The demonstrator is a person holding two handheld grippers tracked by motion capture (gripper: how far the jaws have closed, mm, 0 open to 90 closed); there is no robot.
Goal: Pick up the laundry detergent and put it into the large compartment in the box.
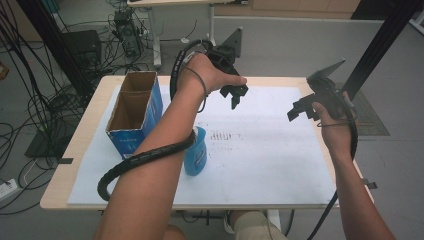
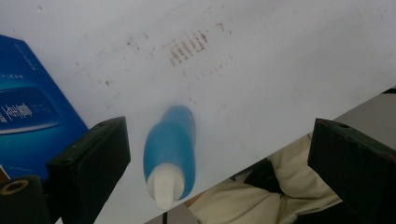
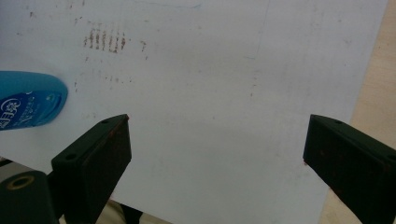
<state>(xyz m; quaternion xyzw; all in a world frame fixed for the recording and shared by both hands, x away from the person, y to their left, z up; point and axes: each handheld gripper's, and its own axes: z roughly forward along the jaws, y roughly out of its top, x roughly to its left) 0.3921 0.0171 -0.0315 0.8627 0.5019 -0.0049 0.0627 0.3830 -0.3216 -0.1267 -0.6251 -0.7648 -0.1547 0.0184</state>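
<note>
A blue bottle (image 1: 197,155) with a white cap stands upright on the white sheet (image 1: 270,160) near the table's front, partly hidden by the left forearm. My left gripper (image 1: 235,98) hangs in the air over the far middle of the sheet, open and holding nothing. In the left gripper view the bottle (image 2: 170,144) is seen from above, far below the wide-apart jaws of the left gripper (image 2: 219,140). My right gripper (image 1: 296,112) hovers over the sheet's right side, also open and holding nothing. In the right gripper view the right gripper (image 3: 217,135) looks down on bare sheet, with the bottle (image 3: 28,100) at the left edge.
An open-topped blue cardboard box (image 1: 135,110) stands on the sheet's left side, close to the bottle; the same box (image 2: 28,121) fills the left of the left gripper view. Faint brown marks (image 1: 225,136) stain the sheet's middle. Black frame posts and cables stand around the table.
</note>
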